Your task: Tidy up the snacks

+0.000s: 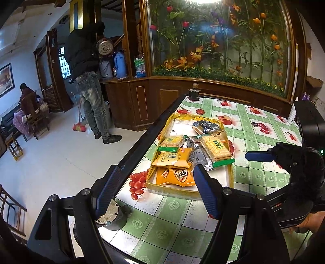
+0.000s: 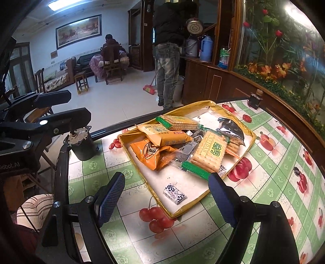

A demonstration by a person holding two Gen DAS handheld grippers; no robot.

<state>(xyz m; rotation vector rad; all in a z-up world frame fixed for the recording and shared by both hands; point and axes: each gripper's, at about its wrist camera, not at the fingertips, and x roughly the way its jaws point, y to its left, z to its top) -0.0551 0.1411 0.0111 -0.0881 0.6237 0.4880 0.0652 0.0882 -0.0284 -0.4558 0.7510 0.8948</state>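
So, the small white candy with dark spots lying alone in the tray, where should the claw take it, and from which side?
Probably across its short middle, coming from above with the right claw. The small candy lies flat on the bare tray floor, apart from the snack pile, with free space on both long sides. Its twisted ends look too thin to hold.

Pale tiled floor (image 2: 113, 101) gleaming; wooden cabinet (image 1: 142, 101) with flower display (image 1: 219, 44); framed painting (image 2: 78, 30) on white wall; ceiling light (image 2: 61, 4) on.
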